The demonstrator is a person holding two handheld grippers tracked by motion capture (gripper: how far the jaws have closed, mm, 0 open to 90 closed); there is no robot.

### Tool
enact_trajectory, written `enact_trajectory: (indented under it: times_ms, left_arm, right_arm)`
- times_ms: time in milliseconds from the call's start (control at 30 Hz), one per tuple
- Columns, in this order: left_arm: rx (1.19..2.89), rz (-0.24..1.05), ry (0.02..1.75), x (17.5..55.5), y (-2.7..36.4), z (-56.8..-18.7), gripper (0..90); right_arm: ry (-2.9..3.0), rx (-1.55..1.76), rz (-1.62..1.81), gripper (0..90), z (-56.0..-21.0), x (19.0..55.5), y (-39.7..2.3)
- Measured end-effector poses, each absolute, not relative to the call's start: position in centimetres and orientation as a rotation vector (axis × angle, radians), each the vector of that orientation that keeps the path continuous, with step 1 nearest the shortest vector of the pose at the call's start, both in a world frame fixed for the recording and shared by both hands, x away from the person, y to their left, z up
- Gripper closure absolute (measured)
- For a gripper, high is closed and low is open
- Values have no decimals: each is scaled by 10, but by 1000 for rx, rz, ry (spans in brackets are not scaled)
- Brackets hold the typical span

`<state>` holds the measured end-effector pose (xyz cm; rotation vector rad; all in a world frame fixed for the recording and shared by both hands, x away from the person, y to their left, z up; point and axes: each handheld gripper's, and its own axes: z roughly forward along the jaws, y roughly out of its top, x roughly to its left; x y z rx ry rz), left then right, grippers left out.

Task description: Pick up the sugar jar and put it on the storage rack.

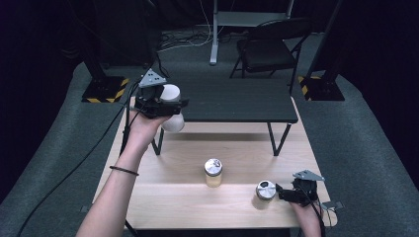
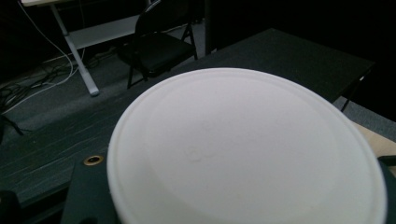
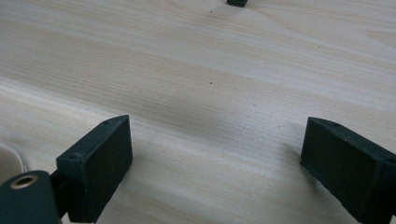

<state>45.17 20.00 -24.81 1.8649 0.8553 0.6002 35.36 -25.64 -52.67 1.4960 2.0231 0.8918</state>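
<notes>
White tub (image 1: pixel 172 106) clamped in the left gripper (image 1: pixel 160 104), lifted by the black shelf (image 1: pixel 232 101); best kept level, set down gently. Right gripper (image 1: pixel 282 191) released, empty.

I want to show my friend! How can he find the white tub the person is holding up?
Start at the light wooden table and go to its far left corner, where the low black shelf stands. There the left gripper, shut on the white tub, holds it in the air. Both jars on the table are smaller, with shiny metal lids; the tub is plain white.
</notes>
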Motion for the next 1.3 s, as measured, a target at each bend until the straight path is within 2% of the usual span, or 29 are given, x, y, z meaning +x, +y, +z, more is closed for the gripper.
enact_trajectory:
  times_ms: [1300]
  left_arm:
    - [1820,643,982,501,187,-252,353]
  right_arm:
    - [2029,1489,894,80,-527,353,-256]
